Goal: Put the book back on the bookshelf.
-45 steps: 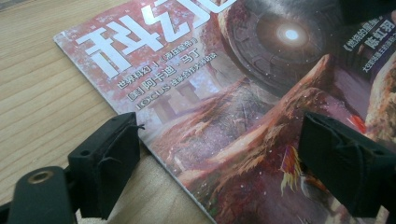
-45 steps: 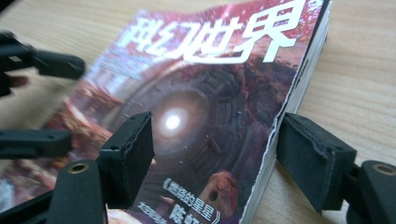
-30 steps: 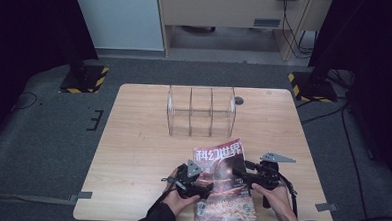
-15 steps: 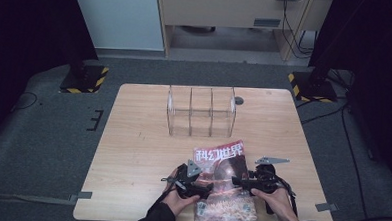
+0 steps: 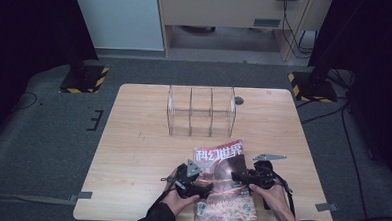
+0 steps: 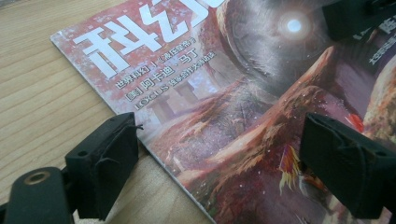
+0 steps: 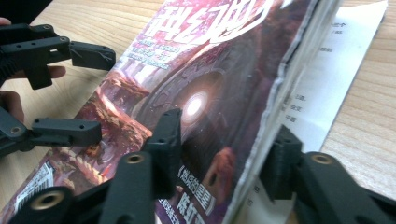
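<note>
The magazine lies flat at the near edge of the wooden table, long axis running away from me toward the clear rack. My right gripper straddles its right edge, one jaw on the glossy cover, one beneath the lifted pages; whether it grips yet I cannot tell. My left gripper is released, jaws wide over the left edge. Cover: slick, thin, flexible.
</note>
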The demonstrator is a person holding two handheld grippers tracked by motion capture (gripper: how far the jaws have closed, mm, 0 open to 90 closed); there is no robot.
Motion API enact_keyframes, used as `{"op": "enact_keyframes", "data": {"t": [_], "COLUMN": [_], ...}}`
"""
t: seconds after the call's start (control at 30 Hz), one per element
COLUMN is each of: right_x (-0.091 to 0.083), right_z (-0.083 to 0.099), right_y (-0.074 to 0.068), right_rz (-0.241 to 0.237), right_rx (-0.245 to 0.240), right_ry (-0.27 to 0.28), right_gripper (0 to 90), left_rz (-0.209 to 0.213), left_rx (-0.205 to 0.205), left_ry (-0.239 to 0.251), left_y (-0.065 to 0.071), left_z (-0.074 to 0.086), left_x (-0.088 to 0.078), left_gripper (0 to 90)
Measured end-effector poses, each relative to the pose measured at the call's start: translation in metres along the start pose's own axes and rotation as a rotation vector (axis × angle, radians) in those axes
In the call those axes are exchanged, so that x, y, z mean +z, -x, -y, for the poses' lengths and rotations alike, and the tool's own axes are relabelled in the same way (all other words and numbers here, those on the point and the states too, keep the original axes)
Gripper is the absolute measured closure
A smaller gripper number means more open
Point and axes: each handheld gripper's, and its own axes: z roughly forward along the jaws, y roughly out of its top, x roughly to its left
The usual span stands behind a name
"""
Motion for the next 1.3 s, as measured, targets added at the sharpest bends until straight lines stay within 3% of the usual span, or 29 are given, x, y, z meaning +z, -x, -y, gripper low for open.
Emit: {"op": "enact_keyframes", "data": {"t": [0.2,0.33,0.5,0.73,1.0,1.13,1.3], "right_x": [-0.004,-0.006,-0.011,-0.017,-0.028,-0.033,-0.032], "right_z": [-0.003,-0.005,-0.009,-0.012,-0.018,-0.019,-0.019], "right_y": [0.002,0.000,-0.002,-0.008,-0.014,-0.016,-0.016], "right_rz": [-0.007,-0.016,-0.055,-0.084,-0.147,-0.165,-0.170], "right_rx": [0.022,0.016,0.021,-0.011,-0.057,-0.070,-0.078], "right_ry": [0.010,0.014,0.060,0.105,0.192,0.227,0.227], "right_gripper": [74.1,78.6,85.1,86.0,86.1,86.2,86.1], "left_rz": [-0.002,-0.009,-0.003,-0.001,0.022,0.063,0.085], "left_rx": [-0.022,-0.044,-0.078,-0.106,-0.100,-0.101,-0.100], "left_ry": [0.007,0.014,0.041,0.055,0.046,0.055,0.046], "left_y": [-0.003,-0.007,-0.012,-0.015,-0.015,-0.015,-0.014], "left_z": [0.000,-0.001,-0.003,-0.003,-0.002,-0.002,-0.001], "left_x": [-0.003,-0.006,-0.010,-0.011,-0.010,-0.009,-0.006], "left_gripper": [16.5,19.3,19.8,19.9,18.1,16.9,14.8]}}
